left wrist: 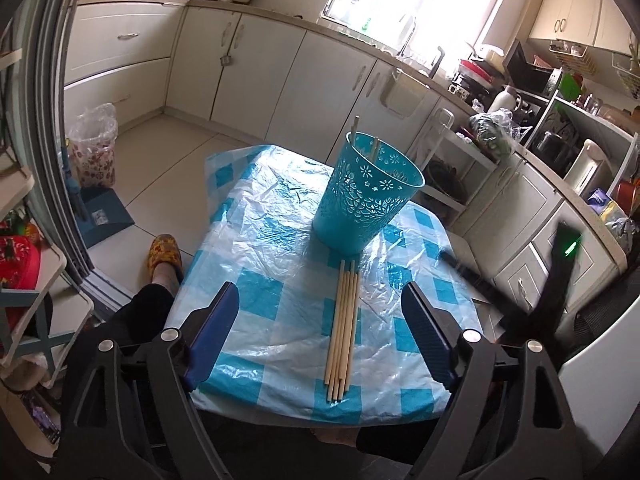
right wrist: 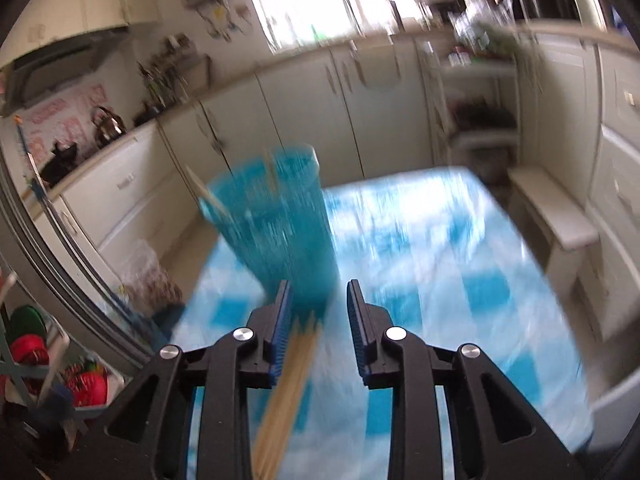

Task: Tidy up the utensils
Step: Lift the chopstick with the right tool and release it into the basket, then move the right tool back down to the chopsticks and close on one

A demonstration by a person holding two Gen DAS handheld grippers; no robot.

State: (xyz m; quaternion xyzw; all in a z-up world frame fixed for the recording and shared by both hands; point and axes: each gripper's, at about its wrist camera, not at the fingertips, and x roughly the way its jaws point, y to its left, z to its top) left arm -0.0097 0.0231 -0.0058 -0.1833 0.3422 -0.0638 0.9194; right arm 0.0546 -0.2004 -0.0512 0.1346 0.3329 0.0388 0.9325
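Observation:
A teal perforated holder (left wrist: 366, 192) stands upright on the blue-checked tablecloth (left wrist: 256, 292), with two chopsticks (left wrist: 355, 125) sticking out of it. Several wooden chopsticks (left wrist: 342, 324) lie bundled on the cloth just in front of it. My left gripper (left wrist: 320, 308) is open and empty, its jaws wide on either side of the bundle and above it. The right wrist view is motion-blurred: my right gripper (right wrist: 318, 300) is open and empty above the bundle (right wrist: 288, 384), close in front of the holder (right wrist: 280, 224). The right gripper also shows as a dark blur in the left wrist view (left wrist: 520, 300).
The small table stands in a kitchen with white cabinets (left wrist: 280, 68) behind it. A white step stool (right wrist: 556, 216) is to the right. A bagged bin (left wrist: 94, 144) and a dustpan (left wrist: 100, 212) are on the floor to the left. The person's leg and slipper (left wrist: 164, 252) are beside the table.

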